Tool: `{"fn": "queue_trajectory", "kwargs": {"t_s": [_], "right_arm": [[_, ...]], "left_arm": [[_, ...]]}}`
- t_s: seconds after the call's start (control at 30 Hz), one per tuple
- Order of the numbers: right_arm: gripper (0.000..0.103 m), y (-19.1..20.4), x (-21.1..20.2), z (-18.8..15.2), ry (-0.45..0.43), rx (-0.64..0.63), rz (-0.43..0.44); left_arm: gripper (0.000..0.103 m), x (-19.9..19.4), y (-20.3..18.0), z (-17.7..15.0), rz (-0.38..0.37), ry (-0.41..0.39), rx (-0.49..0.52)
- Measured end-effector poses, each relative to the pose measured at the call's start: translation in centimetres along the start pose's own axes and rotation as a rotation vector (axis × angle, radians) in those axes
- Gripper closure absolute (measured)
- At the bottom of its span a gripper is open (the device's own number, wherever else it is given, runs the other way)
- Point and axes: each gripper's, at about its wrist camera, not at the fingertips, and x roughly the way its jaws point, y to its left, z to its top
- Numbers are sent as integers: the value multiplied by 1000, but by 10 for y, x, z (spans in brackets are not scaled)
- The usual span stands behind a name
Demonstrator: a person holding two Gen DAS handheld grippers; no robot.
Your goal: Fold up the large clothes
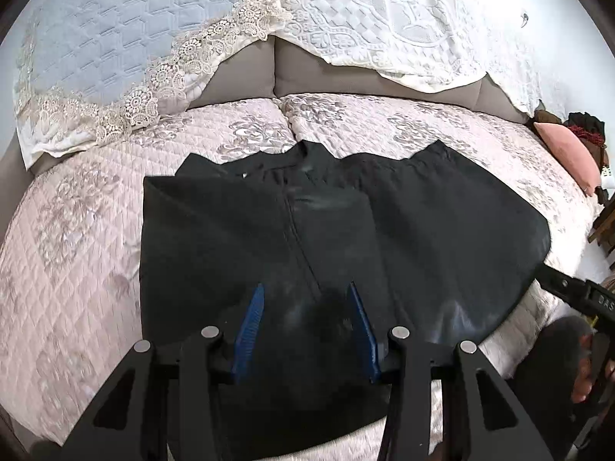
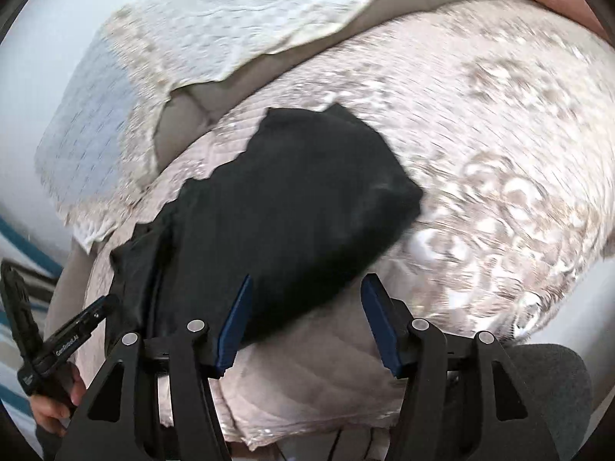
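Lying flat across the quilted bed [image 1: 96,230], the black garment [image 1: 442,230] had one side folded over its middle. The left tool [image 1: 305,299] pointed steeply down above its near hem, blue fingers [image 1: 251,319] spread, pinching nothing. The right tool [image 2: 307,288], tilted down at the garment's four o'clock edge, stood spread and empty.

Pale quilted bedspread [image 1: 77,230] over bed; grey headboard [image 1: 307,73] draped with white lace cloth [image 1: 384,19]; pink cushion [image 1: 569,150] at edge.
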Motion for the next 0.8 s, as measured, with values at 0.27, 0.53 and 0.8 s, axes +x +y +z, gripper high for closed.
{"fn": "queue_trajectory", "kwargs": {"t_s": [0.27,0.53,0.8], "right_arm": [[41,-24,13,14,10,90,41],[39,-34,24,32,-22,149,82],[37,-37,38,42,-56,183,101]], "left_arm": [[56,35,-8,8,14,33,21],[56,44,-11,1,24,31,45],[56,47,-15,0,22,31,31]]}}
